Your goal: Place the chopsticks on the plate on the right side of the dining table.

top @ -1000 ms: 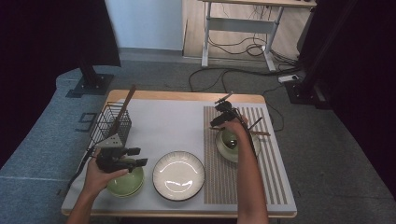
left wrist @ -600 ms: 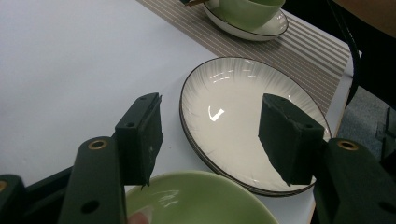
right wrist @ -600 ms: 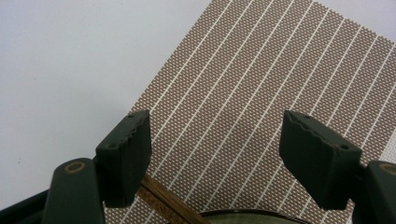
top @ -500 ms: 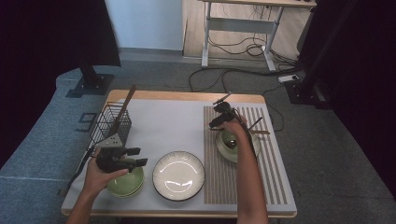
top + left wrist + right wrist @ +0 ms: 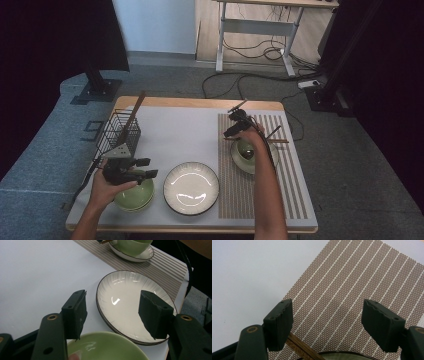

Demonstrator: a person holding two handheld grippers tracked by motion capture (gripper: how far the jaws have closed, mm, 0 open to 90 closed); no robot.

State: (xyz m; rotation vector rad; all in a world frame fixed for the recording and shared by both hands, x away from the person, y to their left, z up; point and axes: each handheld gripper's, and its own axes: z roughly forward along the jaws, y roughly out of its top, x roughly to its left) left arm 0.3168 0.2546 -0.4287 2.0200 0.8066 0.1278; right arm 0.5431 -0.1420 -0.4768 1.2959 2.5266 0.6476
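The left gripper (image 5: 145, 168) is released, its jaws spread wide over the green bowls (image 5: 134, 195) stacked at the counter's (image 5: 180, 130) 7 o'clock corner, just left of the white ribbed plate (image 5: 191, 187). The right gripper (image 5: 234, 125) is also released, empty, above the striped brown mat (image 5: 250, 195) at 2 o'clock, where a green cup (image 5: 246, 150) sits on a saucer (image 5: 272, 157) beside wooden chopsticks (image 5: 277, 140). No writing or brand is readable anywhere.
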